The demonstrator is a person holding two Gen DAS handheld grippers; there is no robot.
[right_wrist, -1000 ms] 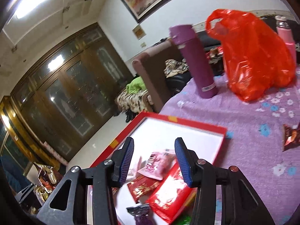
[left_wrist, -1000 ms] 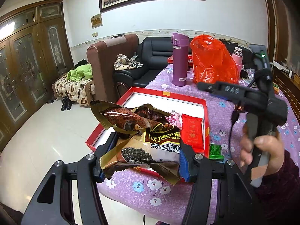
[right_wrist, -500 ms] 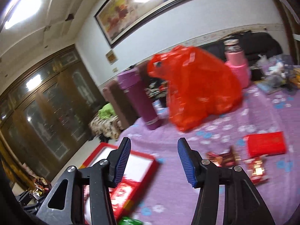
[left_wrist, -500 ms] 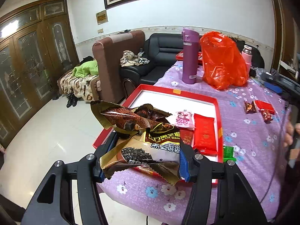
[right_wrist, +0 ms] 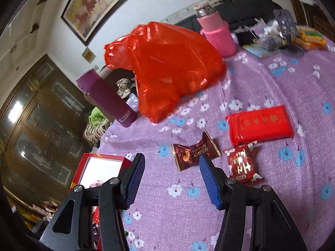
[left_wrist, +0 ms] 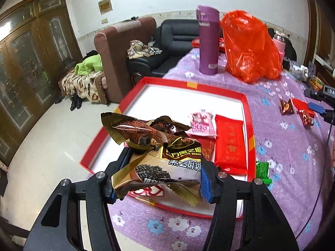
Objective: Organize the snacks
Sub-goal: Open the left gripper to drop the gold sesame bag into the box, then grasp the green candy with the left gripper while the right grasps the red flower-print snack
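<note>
Left gripper: fingers clamped on a crumpled gold-and-brown sesame snack packet, which is held between the blue pads and rises above them. Directly beyond the fingertips lies the red tray with a white floor, resting on the purple floral tablecloth. Inside the tray, ahead and right of the fingers, a long red packet lies flat, with a pink packet just beside it on its left. A green wrapper lies outside the tray, near the right finger. Farther ahead stand a purple flask and an orange plastic bag.

Right gripper: fingers apart, holding nothing. Just beyond the tips lies a brown candy; right of the right finger, a dark red candy; beyond these, a flat red pack. A pink bottle stands farthest.
</note>
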